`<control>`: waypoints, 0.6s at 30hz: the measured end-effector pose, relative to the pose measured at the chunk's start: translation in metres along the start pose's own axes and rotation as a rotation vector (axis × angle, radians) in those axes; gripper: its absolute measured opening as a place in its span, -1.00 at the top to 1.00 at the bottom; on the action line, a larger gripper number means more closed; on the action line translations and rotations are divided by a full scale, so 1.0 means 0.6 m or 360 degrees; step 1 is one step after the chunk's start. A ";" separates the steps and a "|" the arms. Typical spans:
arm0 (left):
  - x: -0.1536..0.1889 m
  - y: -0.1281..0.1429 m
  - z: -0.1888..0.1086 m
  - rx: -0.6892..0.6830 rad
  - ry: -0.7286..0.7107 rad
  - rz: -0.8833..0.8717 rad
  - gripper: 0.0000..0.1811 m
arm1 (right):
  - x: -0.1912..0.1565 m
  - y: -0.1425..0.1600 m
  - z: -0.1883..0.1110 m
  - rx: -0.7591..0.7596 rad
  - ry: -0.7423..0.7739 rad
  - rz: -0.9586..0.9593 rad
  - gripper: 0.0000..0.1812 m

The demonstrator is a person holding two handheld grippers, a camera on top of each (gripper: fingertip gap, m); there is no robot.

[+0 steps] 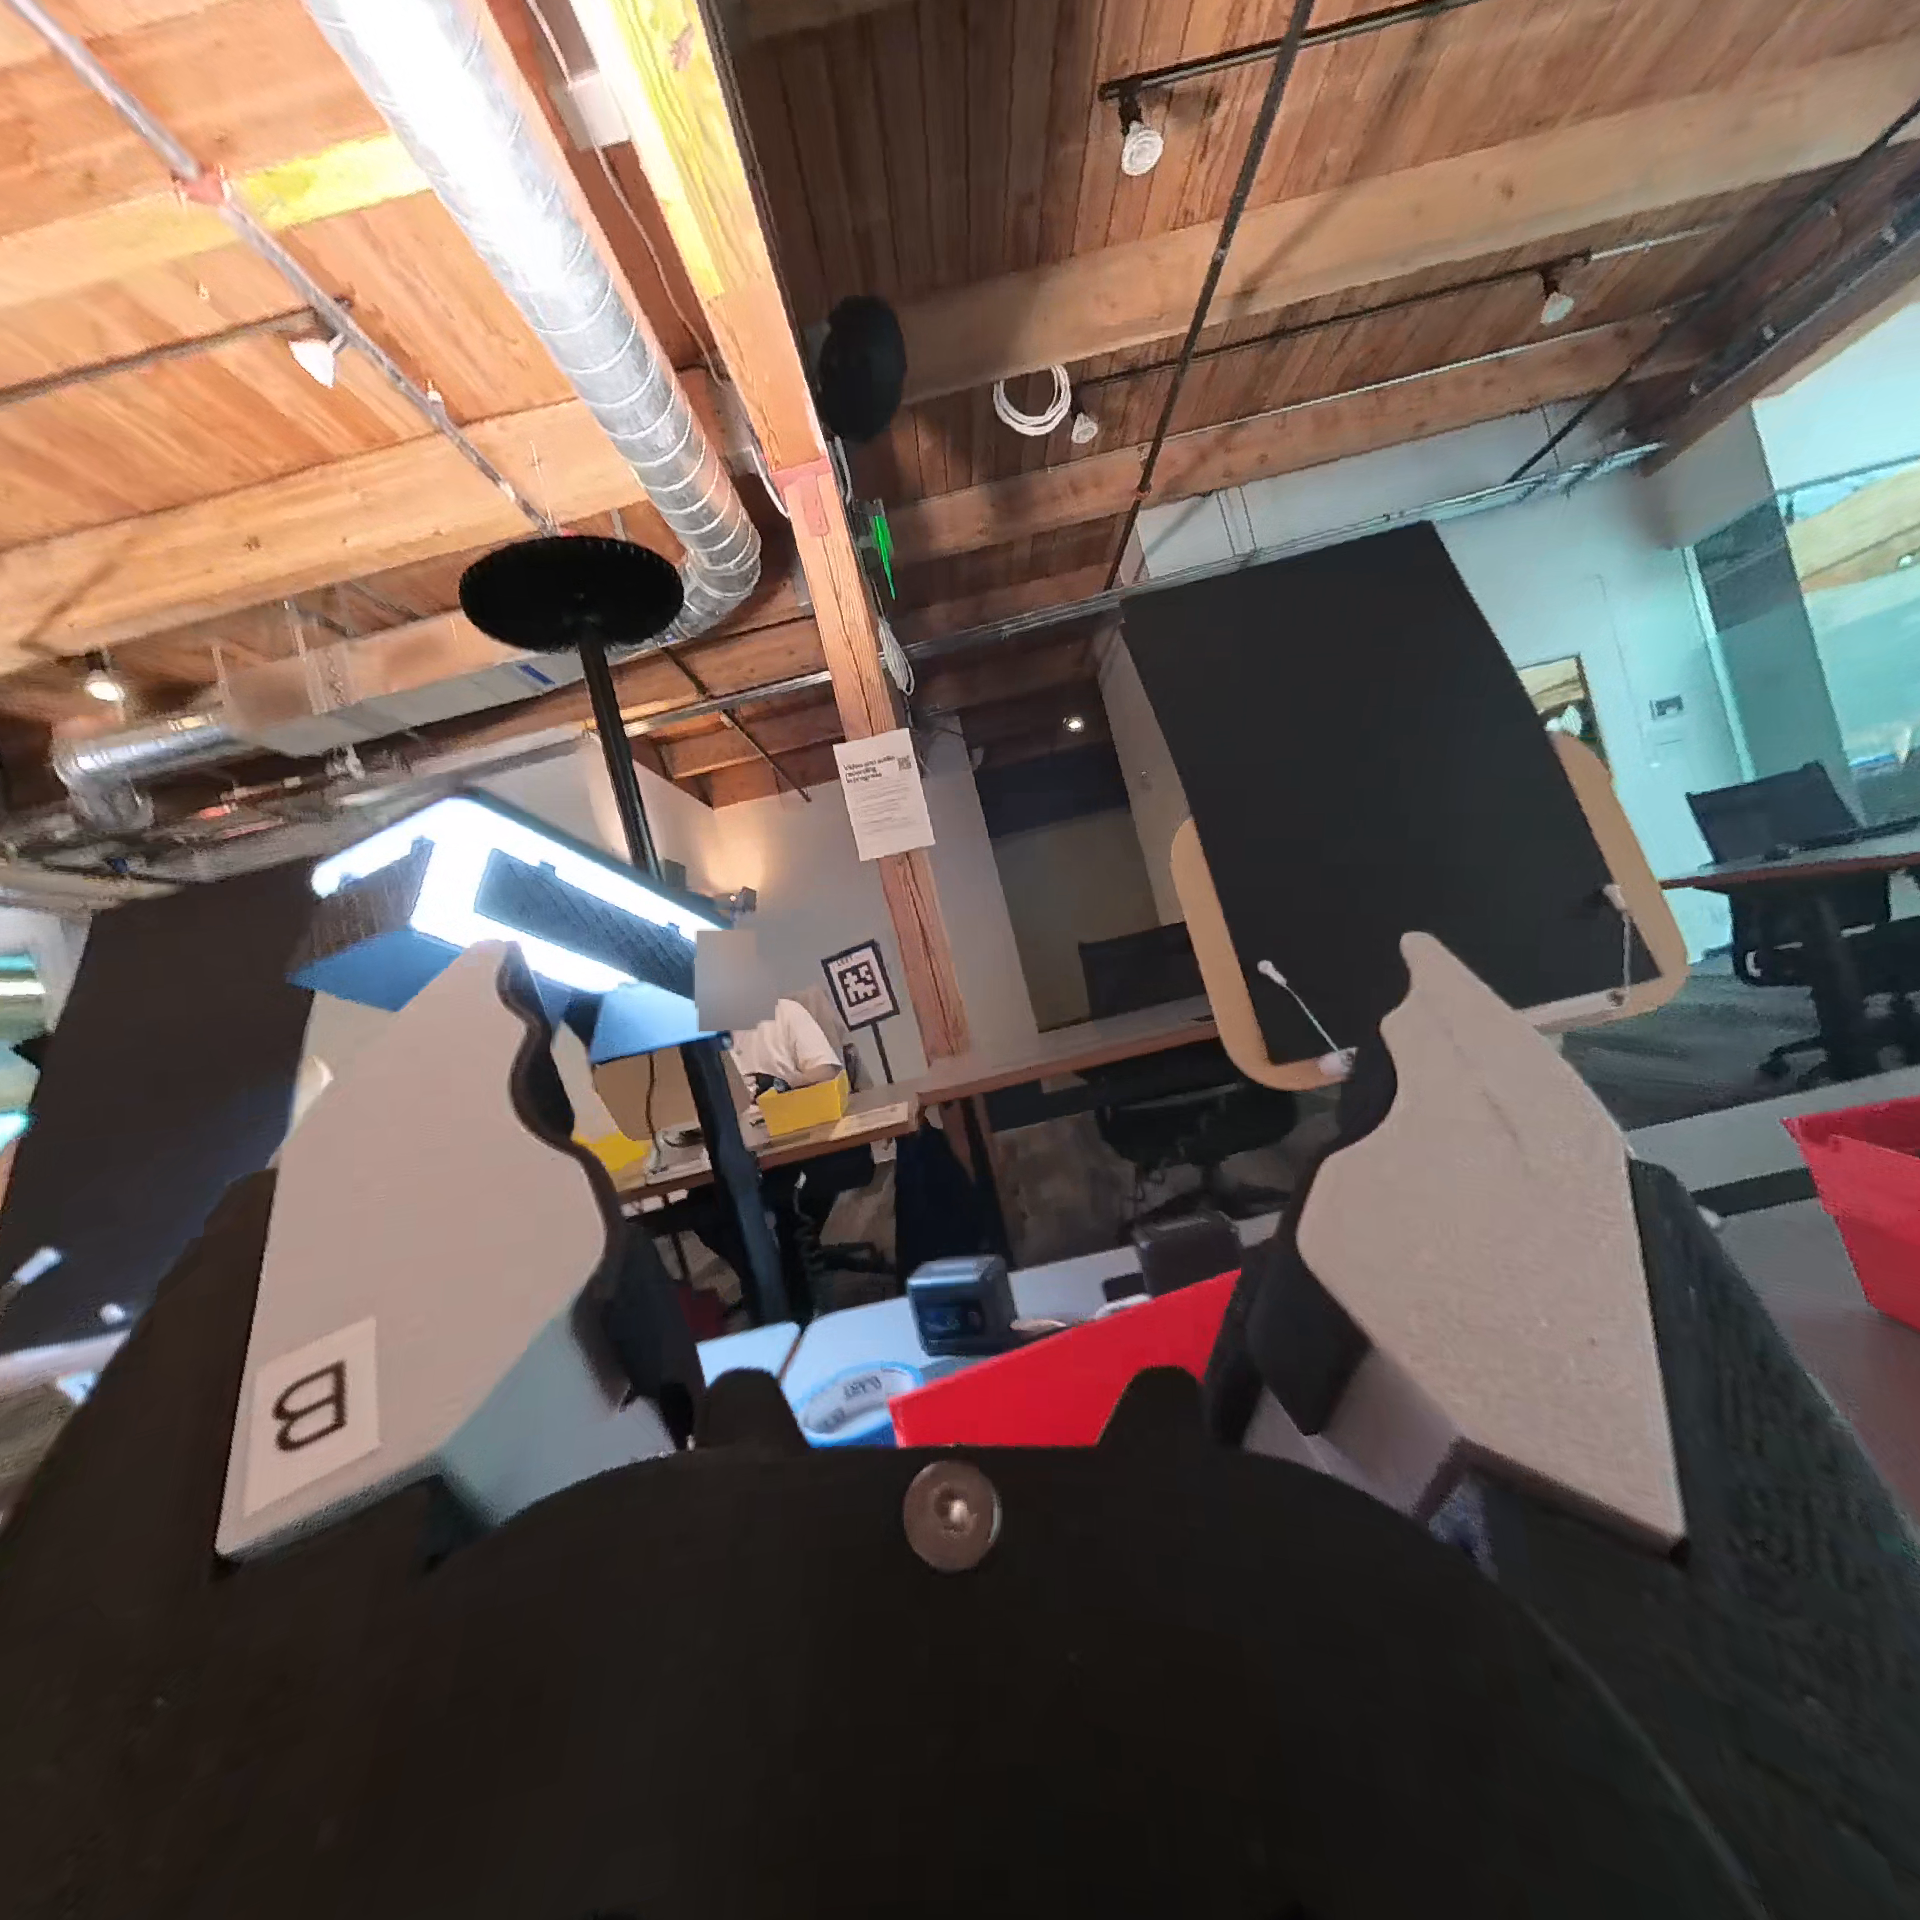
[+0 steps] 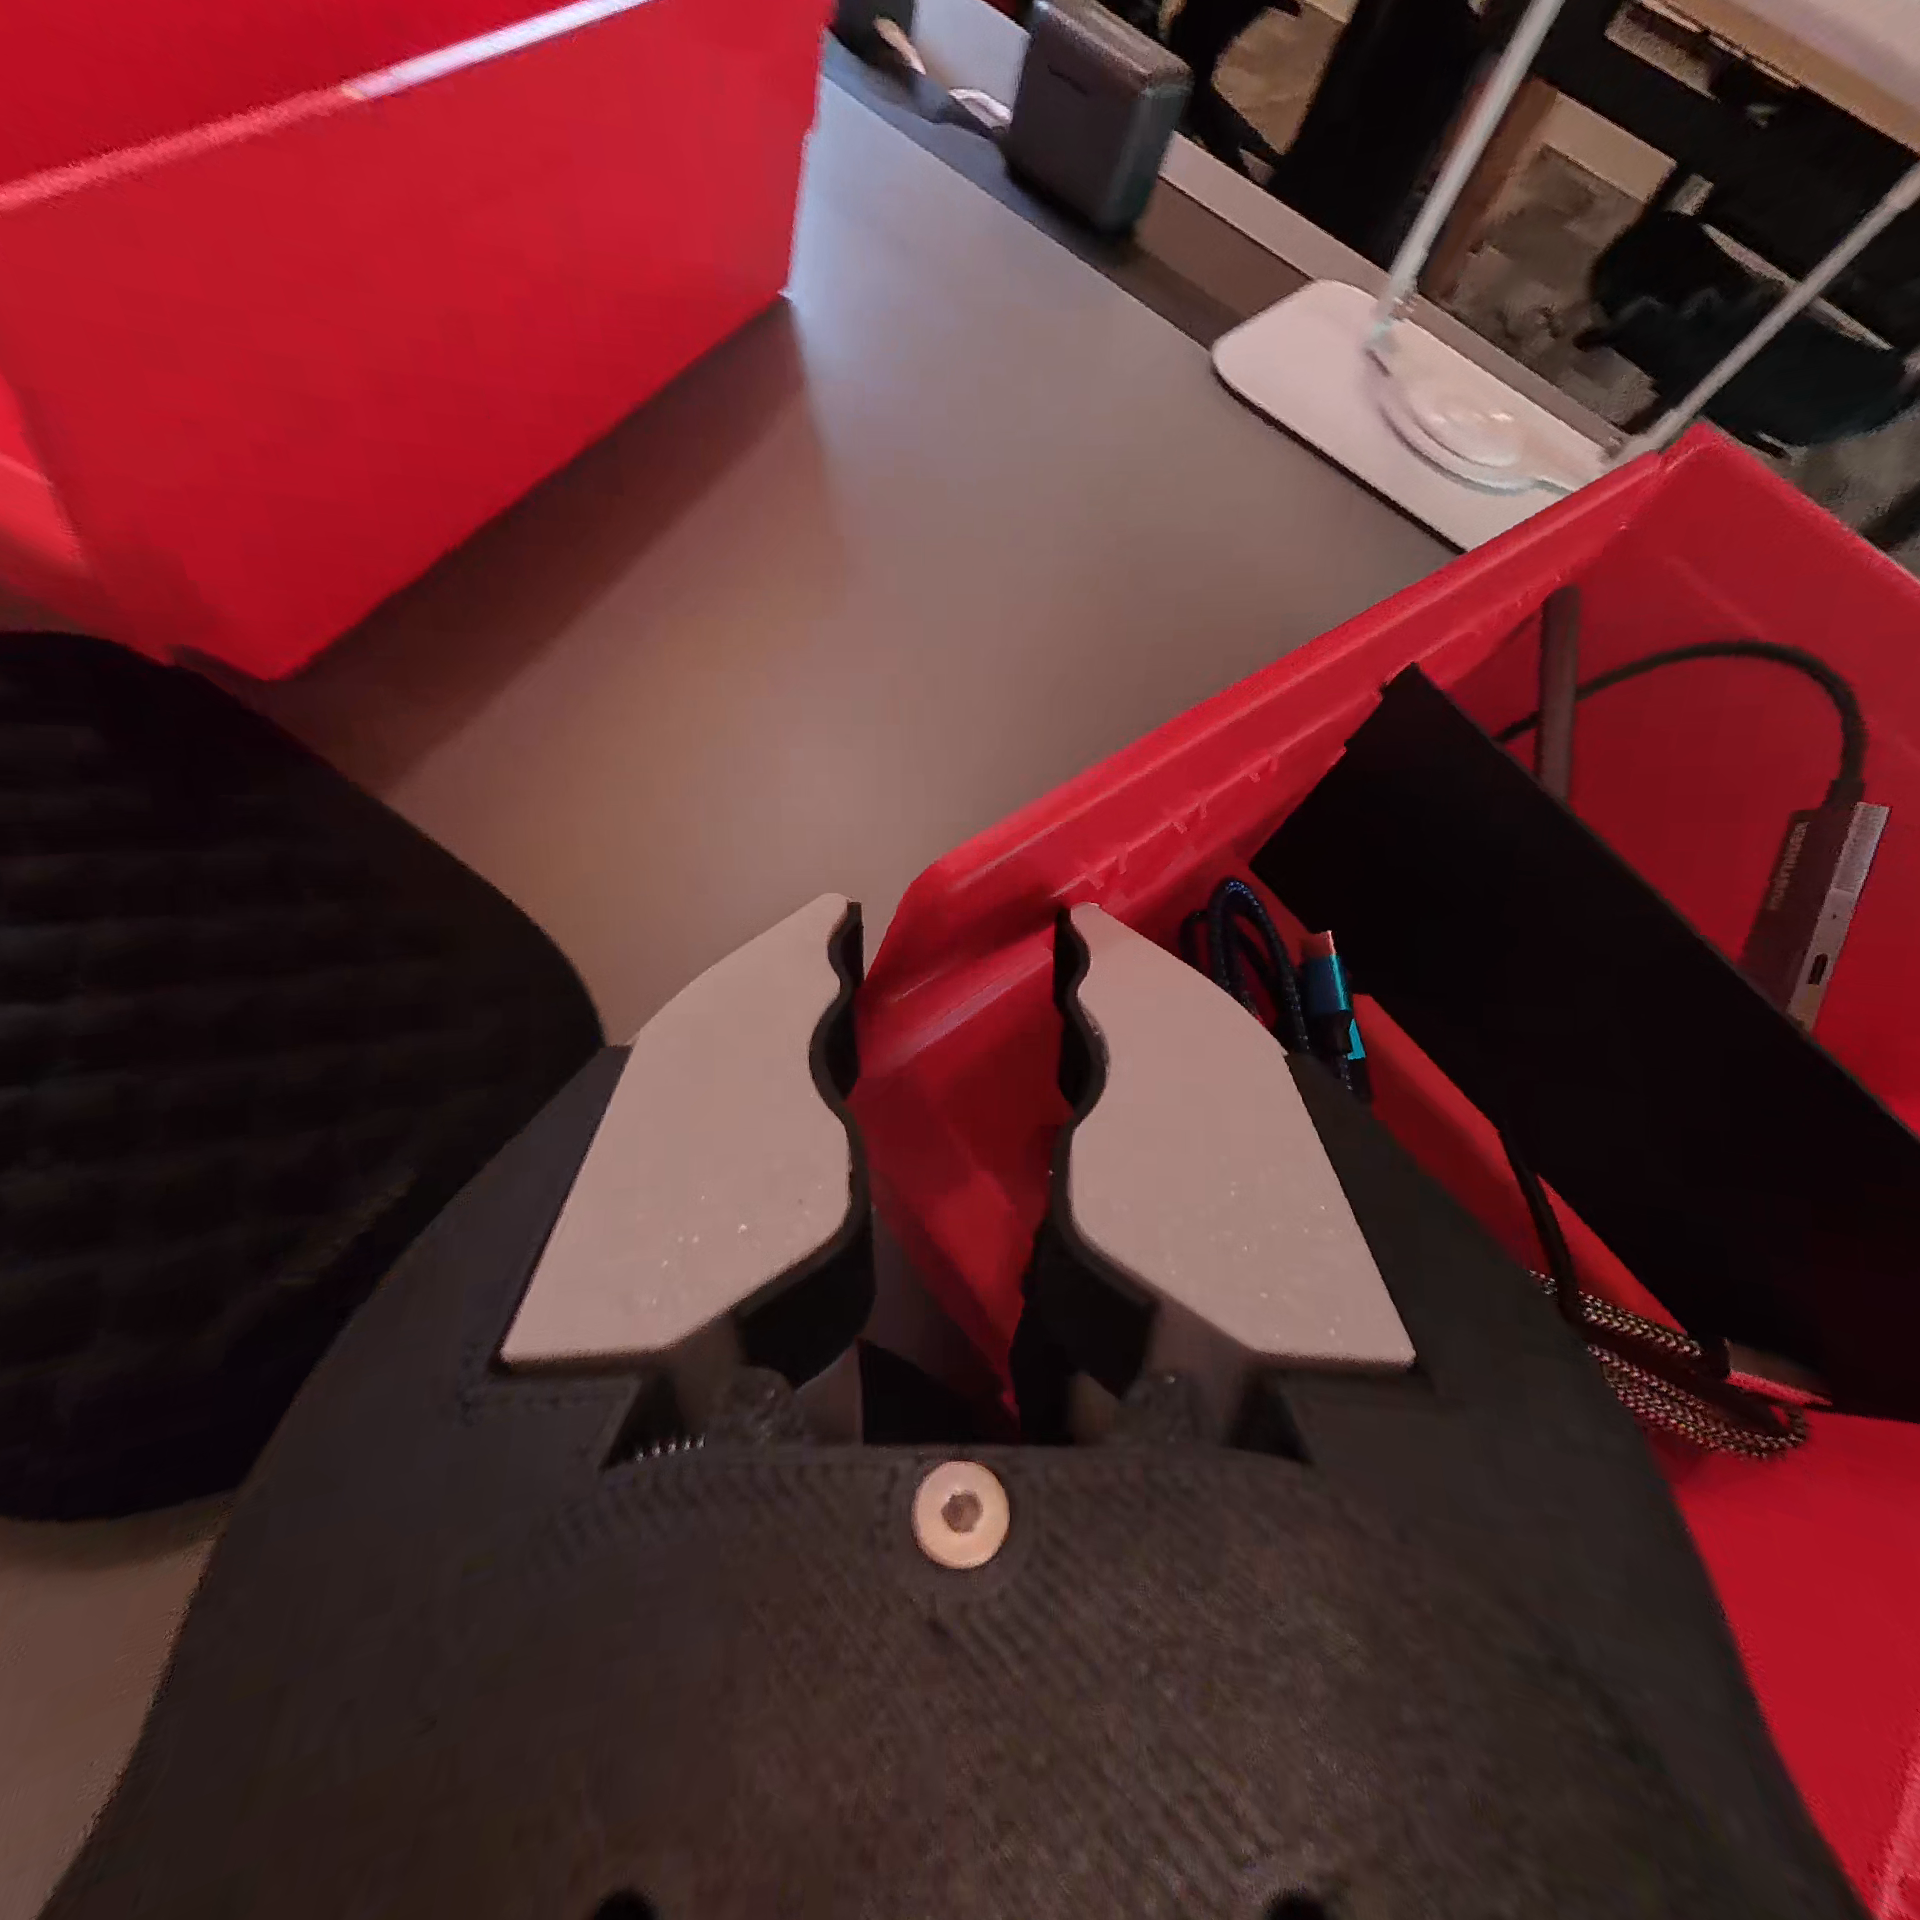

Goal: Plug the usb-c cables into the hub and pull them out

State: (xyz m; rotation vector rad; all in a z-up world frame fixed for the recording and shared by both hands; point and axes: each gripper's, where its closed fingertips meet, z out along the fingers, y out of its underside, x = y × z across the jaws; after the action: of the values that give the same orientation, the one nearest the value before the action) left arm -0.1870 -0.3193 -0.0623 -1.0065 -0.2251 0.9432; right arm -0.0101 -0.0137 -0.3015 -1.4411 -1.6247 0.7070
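In the right wrist view a red bin (image 2: 1299,748) stands at the right, split by a black divider (image 2: 1558,997). A blue braided usb-c cable with a teal plug (image 2: 1335,987) lies in its near compartment. A grey hub (image 2: 1829,904) on a black lead lies in the far one. A grey braided cable (image 2: 1683,1382) trails under the divider. My right gripper (image 2: 956,920) is narrowly open and empty over the bin's near corner, left of the blue cable. My left gripper (image 1: 956,987) is wide open and empty, tilted up toward the ceiling.
A second red bin (image 2: 416,312) stands at the left on the grey table (image 2: 935,499). A black ribbed object (image 2: 208,1039) is close on the left. A white lamp base (image 2: 1340,384) and a grey box (image 2: 1101,125) stand at the far edge. A tape roll (image 1: 852,1397) lies below the left gripper.
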 end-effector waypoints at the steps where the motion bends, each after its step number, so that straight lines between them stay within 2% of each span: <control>1: -0.001 -0.008 0.005 -0.0005 -0.0006 0.0042 -0.56 | -0.011 -0.004 0.001 0.0019 -0.0037 -0.0006 0.62; 6: -0.008 -0.013 0.001 -0.0013 -0.0085 -0.0082 -0.55 | -0.048 -0.018 0.008 0.0035 -0.0156 -0.0075 0.62; 12: 0.006 0.024 -0.018 -0.0047 -0.0159 -0.0207 -0.54 | -0.070 -0.028 0.016 0.0038 -0.0190 -0.0133 0.61; 18: 0.050 0.046 -0.001 -0.0136 -0.0033 -0.0203 -0.54 | -0.073 -0.028 0.016 0.0039 -0.0189 -0.0141 0.62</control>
State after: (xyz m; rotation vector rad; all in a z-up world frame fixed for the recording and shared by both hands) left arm -0.1842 -0.2915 -0.0922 -1.0487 -0.3457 0.8340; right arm -0.0270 -0.0583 -0.3013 -1.3226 -1.7536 0.7708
